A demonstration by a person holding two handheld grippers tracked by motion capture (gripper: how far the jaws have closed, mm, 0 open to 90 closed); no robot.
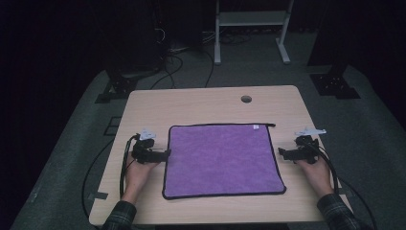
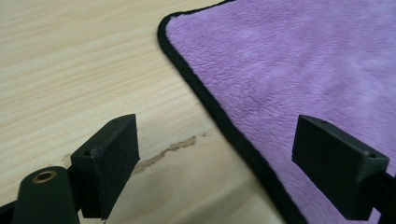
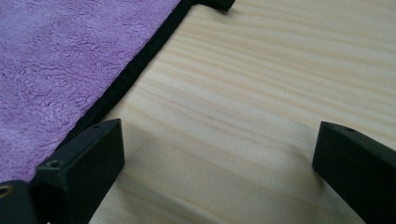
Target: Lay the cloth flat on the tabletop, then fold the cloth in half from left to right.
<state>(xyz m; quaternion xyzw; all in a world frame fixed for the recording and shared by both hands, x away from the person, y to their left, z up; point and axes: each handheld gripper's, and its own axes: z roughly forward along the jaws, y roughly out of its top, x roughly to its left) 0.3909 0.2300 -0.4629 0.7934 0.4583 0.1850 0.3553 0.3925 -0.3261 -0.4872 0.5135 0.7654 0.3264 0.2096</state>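
A purple cloth with a black hem lies flat in the middle of the wooden table. My left gripper rests at the cloth's left edge, open, with the black hem running between its jaws and nothing held. My right gripper sits just off the cloth's right edge, also open. In the right gripper view the cloth lies beside the left jaw and bare wood lies between the jaws.
A round cable hole sits near the table's far edge. A small white tag marks the cloth's far hem. Cables trail from both grippers over the table sides. A white frame stands on the floor beyond.
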